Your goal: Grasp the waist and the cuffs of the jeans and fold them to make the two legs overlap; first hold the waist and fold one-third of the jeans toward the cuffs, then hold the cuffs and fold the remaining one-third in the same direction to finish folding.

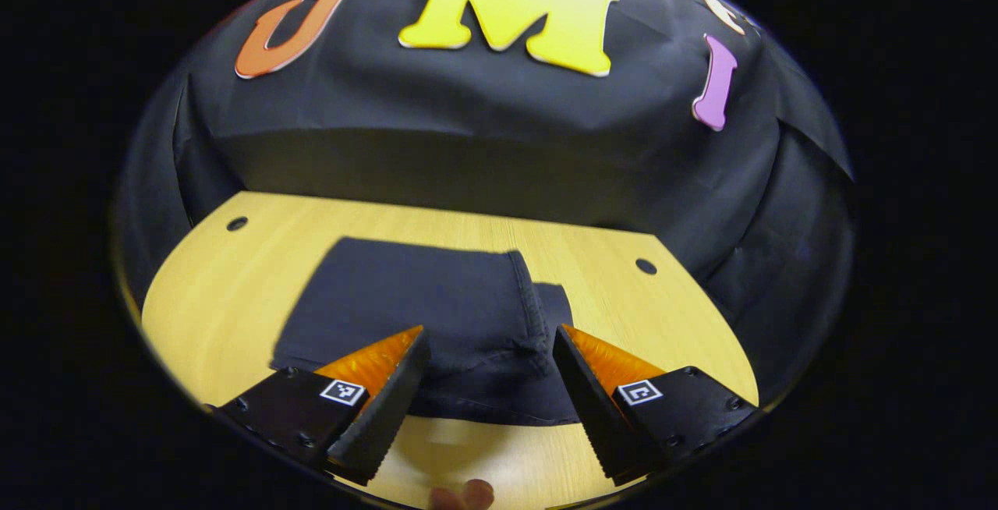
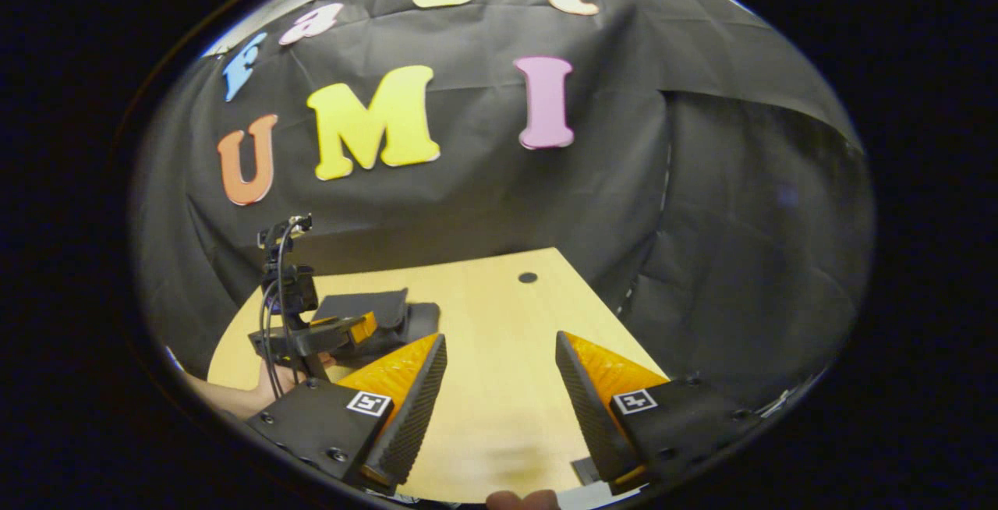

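The dark jeans (image 1: 437, 307) lie folded into a compact rectangle on the wooden table (image 1: 234, 276), a stitched hem edge running down the right side of the stack. My left gripper (image 1: 491, 334) hovers open just above the near edge of the jeans, with nothing between its fingers. In the right gripper view, my right gripper (image 2: 499, 346) is open over bare table (image 2: 499, 323), well to the right of the jeans (image 2: 374, 311). There the left gripper (image 2: 343, 331) shows farther off beside the folded jeans, held by a hand (image 2: 257, 397).
Round holes sit near the table's far corners (image 1: 237, 223) (image 1: 645, 266) (image 2: 528, 278). The black cloth wall closes in right behind the table. A fingertip (image 1: 464, 494) shows at the bottom edge of the left gripper view.
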The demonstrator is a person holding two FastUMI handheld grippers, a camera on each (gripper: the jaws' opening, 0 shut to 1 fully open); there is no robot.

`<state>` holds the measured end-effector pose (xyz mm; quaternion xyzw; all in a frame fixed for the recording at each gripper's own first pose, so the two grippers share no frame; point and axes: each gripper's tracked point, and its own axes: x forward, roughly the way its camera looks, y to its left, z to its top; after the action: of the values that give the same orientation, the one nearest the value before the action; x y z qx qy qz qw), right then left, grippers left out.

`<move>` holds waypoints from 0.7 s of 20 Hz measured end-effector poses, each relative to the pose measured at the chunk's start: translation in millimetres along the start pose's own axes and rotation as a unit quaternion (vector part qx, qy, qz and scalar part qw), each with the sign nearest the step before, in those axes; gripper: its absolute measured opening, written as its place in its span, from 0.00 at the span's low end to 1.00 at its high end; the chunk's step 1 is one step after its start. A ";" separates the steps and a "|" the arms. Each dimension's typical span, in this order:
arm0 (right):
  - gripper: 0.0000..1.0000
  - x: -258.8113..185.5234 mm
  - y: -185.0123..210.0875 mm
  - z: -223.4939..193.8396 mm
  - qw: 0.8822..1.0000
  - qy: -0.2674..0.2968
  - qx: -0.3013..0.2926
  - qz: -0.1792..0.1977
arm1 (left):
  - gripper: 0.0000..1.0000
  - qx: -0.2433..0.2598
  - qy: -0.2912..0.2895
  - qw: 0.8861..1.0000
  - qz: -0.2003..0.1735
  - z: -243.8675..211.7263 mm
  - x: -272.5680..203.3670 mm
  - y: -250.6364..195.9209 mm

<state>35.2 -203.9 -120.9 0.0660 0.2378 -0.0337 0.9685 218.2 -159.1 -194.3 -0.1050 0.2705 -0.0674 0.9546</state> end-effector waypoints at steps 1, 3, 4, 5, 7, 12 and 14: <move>0.85 4.0 19.0 9.9 1.000 -0.009 -0.004 0.016 | 1.00 0.004 -0.021 1.000 0.003 20.6 -18.8 10.4; 0.88 5.6 57.1 32.4 0.998 -0.034 -0.014 0.046 | 1.00 0.015 -0.067 0.998 0.012 65.7 -52.9 33.7; 0.85 5.0 73.0 44.2 0.997 -0.048 -0.020 0.059 | 1.00 0.019 -0.091 0.996 0.019 87.9 -72.5 47.4; 0.88 3.1 92.4 58.0 0.995 -0.064 -0.026 0.073 | 1.00 0.026 -0.111 0.993 0.027 108.6 -91.7 58.1; 0.88 -5.0 126.0 84.4 0.990 -0.099 -0.028 0.098 | 1.00 0.043 -0.155 0.986 0.043 148.2 -129.5 78.9; 0.95 -31.6 182.3 122.5 0.978 -0.162 -0.048 0.126 | 1.00 0.055 -0.246 0.966 0.052 212.0 -237.2 108.9; 1.00 -47.5 196.1 134.4 0.972 -0.190 -0.048 0.129 | 1.00 0.058 -0.265 0.961 0.055 221.6 -270.5 115.0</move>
<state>73.4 -27.6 41.1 0.0416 0.0408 0.0910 0.9941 115.6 38.8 98.6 -0.0485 0.0093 -0.0002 0.9988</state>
